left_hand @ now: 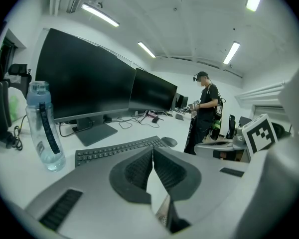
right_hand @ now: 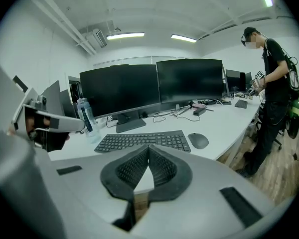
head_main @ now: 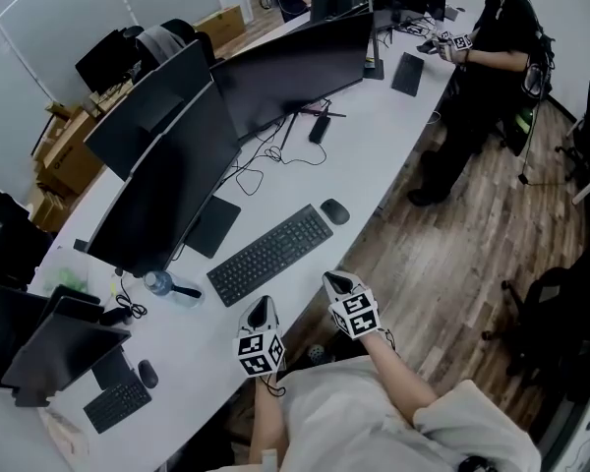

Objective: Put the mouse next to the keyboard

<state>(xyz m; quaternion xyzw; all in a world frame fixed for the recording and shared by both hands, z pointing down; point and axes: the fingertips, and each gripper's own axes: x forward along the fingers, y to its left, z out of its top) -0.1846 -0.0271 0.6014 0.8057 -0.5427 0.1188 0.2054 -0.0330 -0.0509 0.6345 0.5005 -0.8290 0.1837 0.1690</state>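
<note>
– Fingers (right_hand: 132,171) on the right gripper (right_hand: 149,147): clenched tip to tip, nothing between them. Left gripper (left_hand: 153,148) the same, pads pressed together, empty.

– And the mouse?

– Mouse (head_main: 335,210) sits on the bench (head_main: 374,146), just beside the right end of the keyboard (head_main: 270,254). There is a narrow gap and they are not touching. Both grippers hang at the near bench edge, well apart from it.

– Which step, then?

– My reading: the mouse already lies where the task wants it, so this is either the very start or the finish, and I cannot tell which. If a nudge closer is wanted, the right fingers must spread first, then reach forward and take the mouse across its flanks.

– Handling notes?

– Mouse is a low, rounded oval in dark matte plastic, probably light and easy to slide. Keyboard is flat, black and full-width, with a number block at the mouse end. Bench top is smooth, white and curved along its edge. Finger pads are dark, ribbed and wedge-shaped.

– Beyond that?

– Two dark monitors (right_hand: 154,88) stand behind the keyboard. A clear water bottle (left_hand: 42,126) stands off its left end.
</note>
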